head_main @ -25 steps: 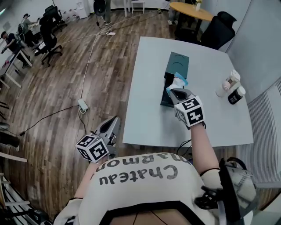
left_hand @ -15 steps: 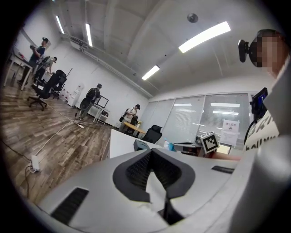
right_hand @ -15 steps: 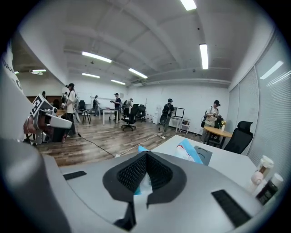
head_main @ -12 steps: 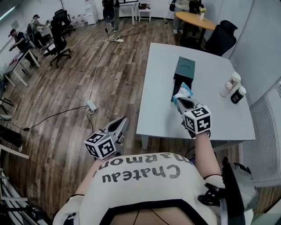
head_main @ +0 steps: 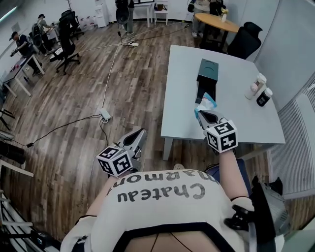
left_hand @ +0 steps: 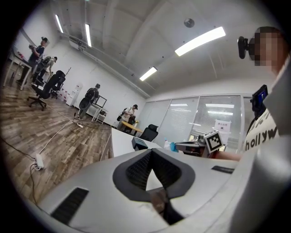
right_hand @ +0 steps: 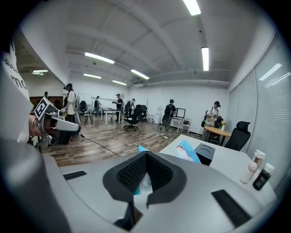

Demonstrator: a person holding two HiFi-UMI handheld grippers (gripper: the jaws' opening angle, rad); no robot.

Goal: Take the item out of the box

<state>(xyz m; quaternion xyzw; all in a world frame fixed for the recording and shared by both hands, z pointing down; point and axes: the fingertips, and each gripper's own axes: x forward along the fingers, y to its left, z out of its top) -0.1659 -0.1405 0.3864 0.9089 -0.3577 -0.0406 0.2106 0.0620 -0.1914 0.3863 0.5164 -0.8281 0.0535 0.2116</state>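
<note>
A dark, long box (head_main: 206,74) lies on the white table (head_main: 184,74), its near end open; it also shows in the right gripper view (right_hand: 204,152). My right gripper (head_main: 201,112) hangs above the table's near edge, short of the box, shut on a blue and white packet (head_main: 205,102) that sticks out past its tips. In the right gripper view the packet (right_hand: 188,152) shows between and beyond the shut jaws (right_hand: 136,200). My left gripper (head_main: 141,134) hangs low at my left side over the wooden floor, jaws together, nothing in them (left_hand: 157,200).
A white bottle (head_main: 256,86) and a dark bottle (head_main: 264,97) stand at the table's right edge. A black chair (head_main: 246,42) and a round wooden table (head_main: 216,10) are beyond. A power strip (head_main: 105,114) with cables lies on the floor at left.
The right gripper has drawn back from the box toward the table's near edge, the packet still in it. The left gripper stays at my side.
</note>
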